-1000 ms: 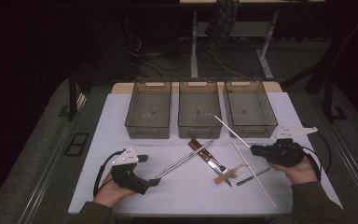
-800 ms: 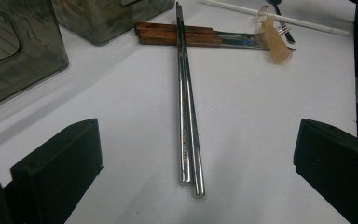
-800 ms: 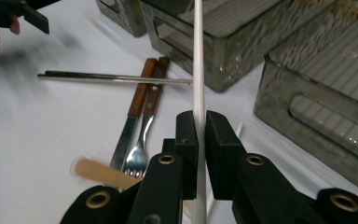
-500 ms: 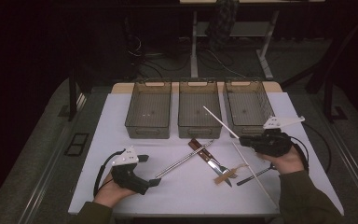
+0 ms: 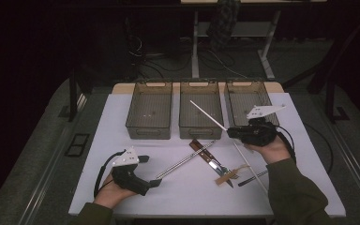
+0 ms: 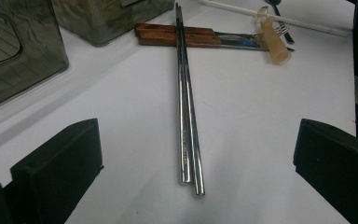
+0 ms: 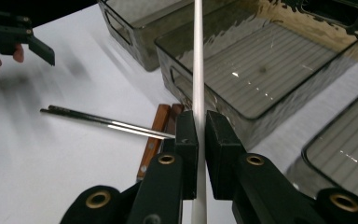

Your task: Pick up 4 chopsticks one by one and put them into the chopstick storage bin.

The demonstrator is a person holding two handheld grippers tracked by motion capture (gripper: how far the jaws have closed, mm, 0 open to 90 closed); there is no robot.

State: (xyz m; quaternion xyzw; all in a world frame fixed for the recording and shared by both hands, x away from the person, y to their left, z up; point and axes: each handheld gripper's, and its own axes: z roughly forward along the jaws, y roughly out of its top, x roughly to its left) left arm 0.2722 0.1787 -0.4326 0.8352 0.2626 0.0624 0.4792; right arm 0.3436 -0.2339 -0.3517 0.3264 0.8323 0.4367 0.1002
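My right gripper is shut on a white chopstick, held off the table. Its far end slants up over the middle tray. A second white chopstick lies on the table below the right hand. My left gripper rests at the front left, jaws wide open. The near ends of a pair of metal chopsticks lie on the table between the jaws, touched by neither pad.
Three smoky plastic trays stand in a row at the back: left, middle, right. Two wooden-handled knives lie crossed under the metal chopsticks. A fork, a small tan piece and a dark utensil lie nearby.
The right gripper has moved left and up toward the trays, carrying the white chopstick. The left gripper has stayed in place.
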